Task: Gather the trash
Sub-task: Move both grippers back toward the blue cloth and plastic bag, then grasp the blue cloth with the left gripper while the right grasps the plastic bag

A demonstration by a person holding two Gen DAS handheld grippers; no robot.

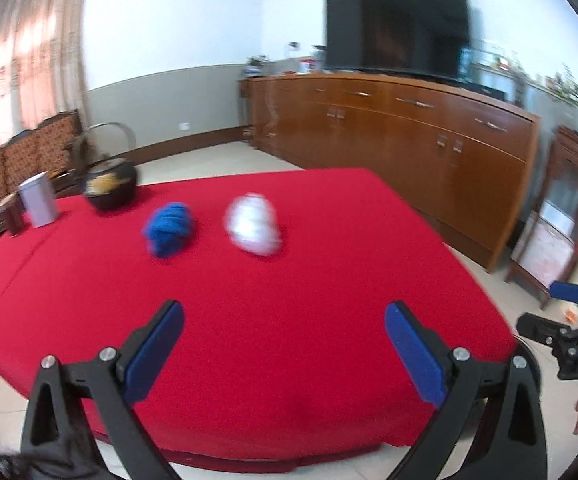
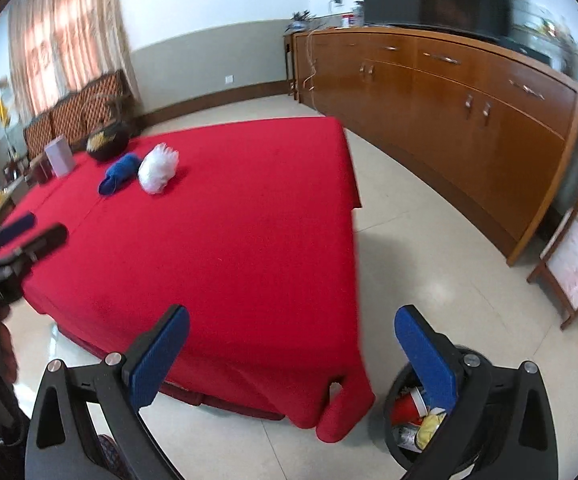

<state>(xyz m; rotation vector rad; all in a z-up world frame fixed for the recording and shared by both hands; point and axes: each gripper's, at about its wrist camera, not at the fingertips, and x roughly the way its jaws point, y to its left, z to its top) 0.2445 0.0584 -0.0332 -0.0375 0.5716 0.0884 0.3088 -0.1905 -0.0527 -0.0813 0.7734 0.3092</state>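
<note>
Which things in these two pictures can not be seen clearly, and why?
- White wad: smeared by motion blur in the left wrist view; material unclear.
- Bin: right wrist view, mostly behind the right gripper; contents partly hidden.
- Small items on the cabinet: too small in both views.

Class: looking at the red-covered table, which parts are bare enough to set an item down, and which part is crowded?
Bare: the red tablecloth from its near edge up to the blue cloth and white crumpled bag, plus the side towards the wooden sideboard. Crowded: the far corner, with the dark pot and grey box.

One blue wad (image 1: pixel 169 230); one white wad (image 1: pixel 253 225)
</note>
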